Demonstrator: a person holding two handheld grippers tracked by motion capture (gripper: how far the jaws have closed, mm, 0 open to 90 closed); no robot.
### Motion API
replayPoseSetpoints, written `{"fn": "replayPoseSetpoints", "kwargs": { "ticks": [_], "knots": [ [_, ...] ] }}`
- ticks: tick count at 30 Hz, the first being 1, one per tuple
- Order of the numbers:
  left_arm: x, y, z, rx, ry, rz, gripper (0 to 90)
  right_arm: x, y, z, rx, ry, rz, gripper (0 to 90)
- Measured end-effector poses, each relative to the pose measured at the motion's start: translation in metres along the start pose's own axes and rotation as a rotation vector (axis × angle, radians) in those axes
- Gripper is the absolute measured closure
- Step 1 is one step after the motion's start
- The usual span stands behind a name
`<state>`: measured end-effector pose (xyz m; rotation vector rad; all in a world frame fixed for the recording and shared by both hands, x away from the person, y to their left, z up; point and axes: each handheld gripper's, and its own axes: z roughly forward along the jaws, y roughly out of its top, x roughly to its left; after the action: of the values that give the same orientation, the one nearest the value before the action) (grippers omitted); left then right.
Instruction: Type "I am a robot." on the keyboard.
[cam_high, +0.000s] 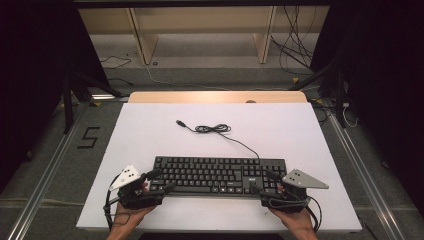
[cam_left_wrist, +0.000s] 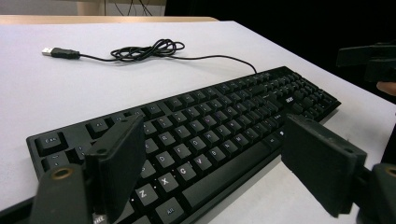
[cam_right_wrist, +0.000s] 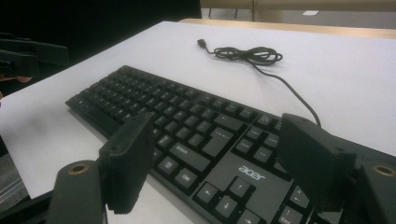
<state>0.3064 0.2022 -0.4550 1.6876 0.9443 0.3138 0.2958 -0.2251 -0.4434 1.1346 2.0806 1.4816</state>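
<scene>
From above, a black Acer keyboard (cam_high: 219, 174) lies square across the near part of the white surface (cam_high: 150, 130), and a person's hands come in at either end of it, each carrying a claw. The left claw (cam_high: 159, 181) sits at the keyboard's left end with its jaws spread wide, holding nothing; the right claw (cam_high: 263, 181) mirrors it at the right end, just as wide and just as empty. My guess is that the two are posted at opposite ends so the board can be taken up level, or shifted, by both at once. Beyond both claws the keyboard's cable (cam_high: 215, 129) runs out from the back edge, bunches into a loose coil and ends in a USB plug (cam_high: 181, 123), unplugged and slack, so it should not hold the board back. In the left gripper view, the letter keys lie straight ahead between the gaping jaws, one jaw over the keys and the other out over the bare surface past the front edge, neither pressing on anything that I can see. In the right gripper view, the arrow keys and the Acer badge (cam_right_wrist: 251, 173) sit between and just under the jaws, again apart from the pads.
</scene>
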Motion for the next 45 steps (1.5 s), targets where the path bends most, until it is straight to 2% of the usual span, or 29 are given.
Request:
{"fn": "replayPoseSetpoints", "kwargs": {
  "ticks": [9,15,24,25,29,30,35,45],
  "knots": [
    [0.001,0.0,0.0,0.003,0.005,-0.004,21.8,0.0,0.002,0.003,0.01,-0.004,0.007,31.8],
    [0.003,0.0,-0.001,0.0,0.009,-0.018,22.2,0.001,0.009,0.016,0.037,0.005,0.013,36.5],
    [0.004,0.001,-0.001,0.005,0.022,-0.014,23.0,0.015,0.022,0.048,0.088,0.064,-0.03,40.8],
    [0.004,0.001,-0.001,0.006,0.026,-0.016,23.4,0.019,0.025,0.056,0.095,0.08,-0.043,42.4],
    [0.007,0.001,-0.002,0.016,0.044,-0.015,24.5,0.024,0.03,0.068,0.11,0.103,-0.053,45.6],
    [0.008,0.001,-0.002,0.018,0.048,-0.015,25.2,0.026,0.032,0.076,0.128,0.106,-0.056,48.0],
    [0.011,0.001,-0.002,0.038,0.077,-0.011,28.2,0.032,0.037,0.093,0.168,0.112,-0.069,55.6],
    [0.016,0.0,-0.001,0.076,0.105,-0.023,34.9,0.036,0.041,0.115,0.215,0.134,-0.083,66.6]
  ]
}}
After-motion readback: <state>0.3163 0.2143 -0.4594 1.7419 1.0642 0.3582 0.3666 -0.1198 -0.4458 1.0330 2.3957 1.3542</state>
